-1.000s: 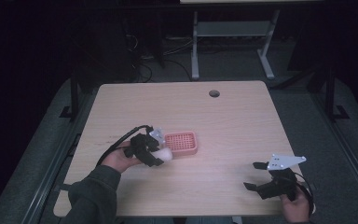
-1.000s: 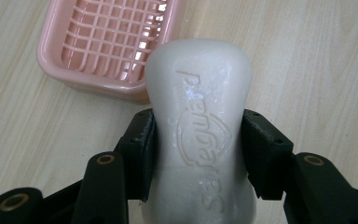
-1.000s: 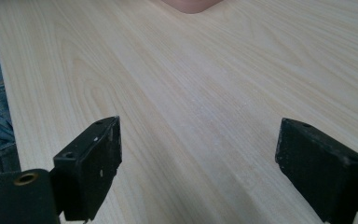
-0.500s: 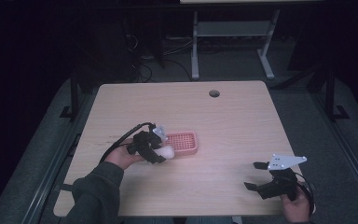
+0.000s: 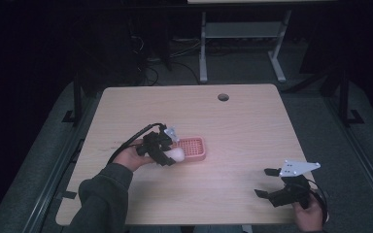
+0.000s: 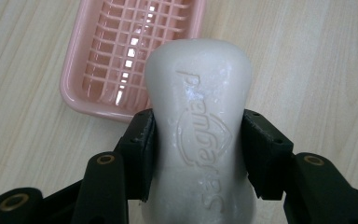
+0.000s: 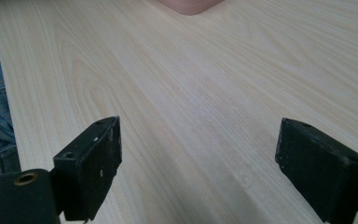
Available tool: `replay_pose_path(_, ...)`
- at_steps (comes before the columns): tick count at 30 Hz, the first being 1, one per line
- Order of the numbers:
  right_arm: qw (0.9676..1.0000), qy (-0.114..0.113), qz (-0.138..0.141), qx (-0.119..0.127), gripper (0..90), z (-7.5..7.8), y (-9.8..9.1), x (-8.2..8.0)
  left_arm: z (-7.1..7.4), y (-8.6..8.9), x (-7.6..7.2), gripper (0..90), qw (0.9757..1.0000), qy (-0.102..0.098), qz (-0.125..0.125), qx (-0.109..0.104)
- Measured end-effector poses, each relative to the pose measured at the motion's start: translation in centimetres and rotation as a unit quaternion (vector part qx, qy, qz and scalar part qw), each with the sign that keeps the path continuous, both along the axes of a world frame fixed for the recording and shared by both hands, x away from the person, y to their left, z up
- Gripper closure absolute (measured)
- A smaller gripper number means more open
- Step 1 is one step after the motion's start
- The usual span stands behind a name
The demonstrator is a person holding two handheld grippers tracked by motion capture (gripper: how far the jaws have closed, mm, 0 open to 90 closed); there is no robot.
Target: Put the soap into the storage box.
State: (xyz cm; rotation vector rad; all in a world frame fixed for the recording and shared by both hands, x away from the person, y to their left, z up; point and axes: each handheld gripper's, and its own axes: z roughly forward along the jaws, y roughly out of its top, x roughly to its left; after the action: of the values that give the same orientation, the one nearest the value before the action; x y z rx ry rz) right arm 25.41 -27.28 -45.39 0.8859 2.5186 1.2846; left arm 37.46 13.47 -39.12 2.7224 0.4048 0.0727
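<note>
soap bar (image 6: 198, 135): long axis along left gripper (image 6: 198, 154), toward pink dish (image 6: 121, 51) | jaws clamp its waist

Left gripper (image 5: 171, 156) with soap bar (image 5: 176, 154) creeps slightly toward the near-left end of the pink soap dish (image 5: 193, 148), now at its edge.

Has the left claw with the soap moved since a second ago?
Barely. The left claw remains shut on the soap at the near left corner of the pink soap dish, over the table.
</note>
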Motion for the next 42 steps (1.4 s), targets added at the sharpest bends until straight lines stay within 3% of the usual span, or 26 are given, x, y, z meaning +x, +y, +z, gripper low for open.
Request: replay_pose_path(42,0.9999,0.001,-0.004,0.01,14.1,0.0,-0.3,0.0,-0.1,-2.6,3.5,49.2,0.9999,0.001,0.015,0.003)
